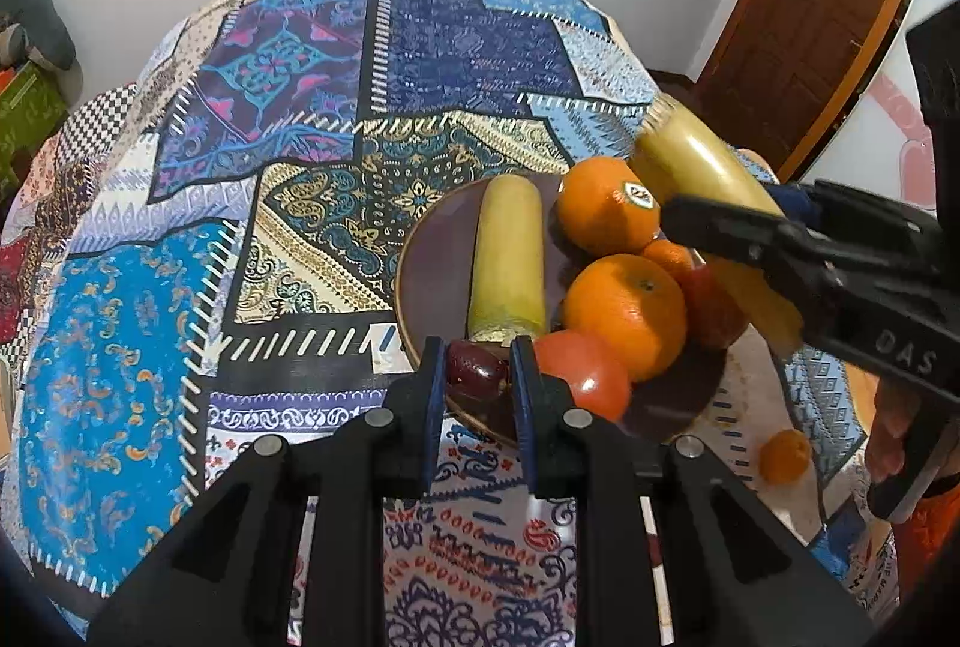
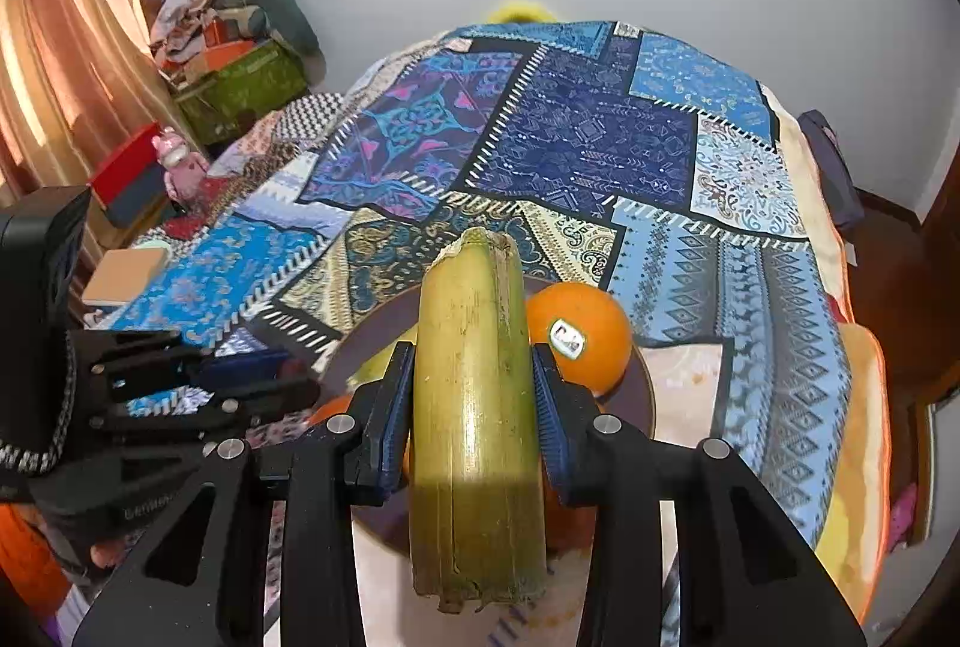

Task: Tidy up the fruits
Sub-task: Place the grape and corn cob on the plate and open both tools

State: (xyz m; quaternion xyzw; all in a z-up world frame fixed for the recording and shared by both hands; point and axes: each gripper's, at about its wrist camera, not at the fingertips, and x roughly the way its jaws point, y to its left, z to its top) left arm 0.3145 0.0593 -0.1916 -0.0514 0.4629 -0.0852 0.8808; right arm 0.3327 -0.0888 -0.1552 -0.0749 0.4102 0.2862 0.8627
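Note:
A dark purple plate (image 1: 438, 263) holds a yellow-green stalk piece (image 1: 507, 263), two oranges (image 1: 624, 314), one with a sticker (image 1: 606, 212), a red tomato (image 1: 585, 374) and a small dark red fruit (image 1: 474, 371). My left gripper (image 1: 477, 365) is shut on the dark red fruit at the plate's near rim. My right gripper (image 2: 474, 377) is shut on a second yellow-green stalk piece (image 2: 474, 407) and holds it above the plate (image 2: 636, 389), over the stickered orange (image 2: 579, 335). In the left wrist view the right gripper (image 1: 798, 239) reaches in from the right.
A small orange fruit (image 1: 783, 455) lies on the patterned cloth (image 1: 240, 227) to the right of the plate. A wooden door (image 1: 810, 17) stands at the far right. Boxes and clutter (image 2: 234, 71) sit by the curtain at the left.

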